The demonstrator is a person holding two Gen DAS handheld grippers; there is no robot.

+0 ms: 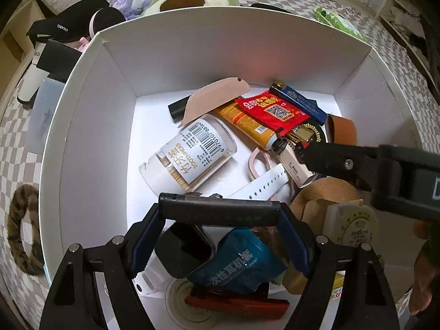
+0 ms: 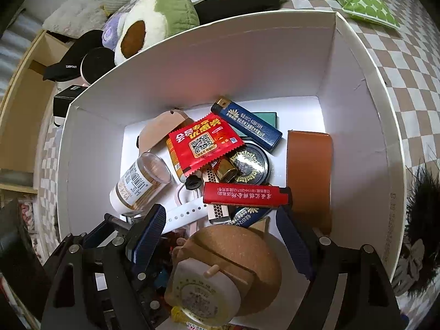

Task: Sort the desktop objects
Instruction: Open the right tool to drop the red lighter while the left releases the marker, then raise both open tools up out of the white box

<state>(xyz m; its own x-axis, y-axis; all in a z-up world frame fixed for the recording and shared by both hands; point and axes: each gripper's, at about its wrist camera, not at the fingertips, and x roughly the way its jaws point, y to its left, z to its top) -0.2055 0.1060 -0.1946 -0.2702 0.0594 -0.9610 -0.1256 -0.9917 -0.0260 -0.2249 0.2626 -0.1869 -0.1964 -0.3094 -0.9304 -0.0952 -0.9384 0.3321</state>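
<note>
A white cardboard box (image 1: 220, 49) (image 2: 247, 55) holds many small items: a toothpick jar (image 1: 189, 154) (image 2: 140, 184), a red sachet (image 1: 272, 110) (image 2: 205, 141), a blue lighter (image 1: 298, 100) (image 2: 247, 123) and a red lighter (image 2: 244, 194). My left gripper (image 1: 220, 210) is over the box's near side, shut on a long black lighter (image 1: 220, 210) held crosswise between its fingertips. My right gripper (image 2: 220, 220) hangs open over the box above a round cork piece (image 2: 233, 250), holding nothing; its arm (image 1: 371, 167) shows in the left wrist view.
The box stands on a checkered cloth (image 2: 398, 63). Behind it lie an avocado plush (image 2: 154, 24), a black cap (image 1: 68, 24) and a green dotted pack (image 2: 360, 0). A brown furry hair tie (image 1: 19, 228) lies left of the box; a black fluffy thing (image 2: 423, 206) lies right.
</note>
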